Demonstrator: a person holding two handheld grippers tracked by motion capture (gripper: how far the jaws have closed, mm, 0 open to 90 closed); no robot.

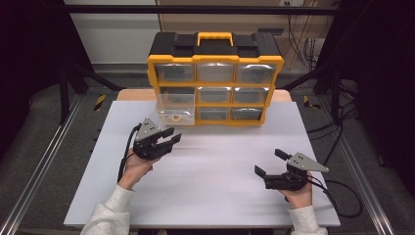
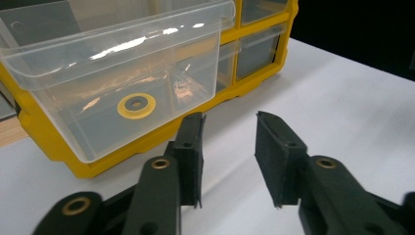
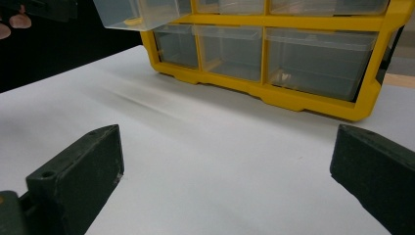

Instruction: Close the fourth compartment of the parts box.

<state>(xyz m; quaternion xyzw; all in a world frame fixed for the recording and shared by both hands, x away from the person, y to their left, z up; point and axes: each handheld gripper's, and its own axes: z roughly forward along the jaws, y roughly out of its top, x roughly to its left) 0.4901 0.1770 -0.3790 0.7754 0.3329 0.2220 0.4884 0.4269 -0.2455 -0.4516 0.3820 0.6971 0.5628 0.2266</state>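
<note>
A yellow and black drawer cabinet [image 1: 215,78] stands at the back of the white table [image 1: 210,196]. Its bottom-left clear drawer [image 1: 174,111] is pulled out, and a yellow ring [image 1: 176,117] lies inside it. In the left gripper view the drawer [image 2: 112,73] and the ring [image 2: 136,105] sit close ahead. My left gripper [image 1: 172,136] is open, just in front of that drawer, holding nothing. My right gripper [image 1: 270,163] stands wide open at the table's right front, empty, pointed toward the cabinet [image 3: 293,49].
The other clear drawers [image 1: 215,73] are pushed in. A black carry handle with a yellow grip [image 1: 215,38] tops the cabinet. Metal rails [image 1: 44,166] run along both sides of the table, and cables [image 1: 342,205] trail at the right.
</note>
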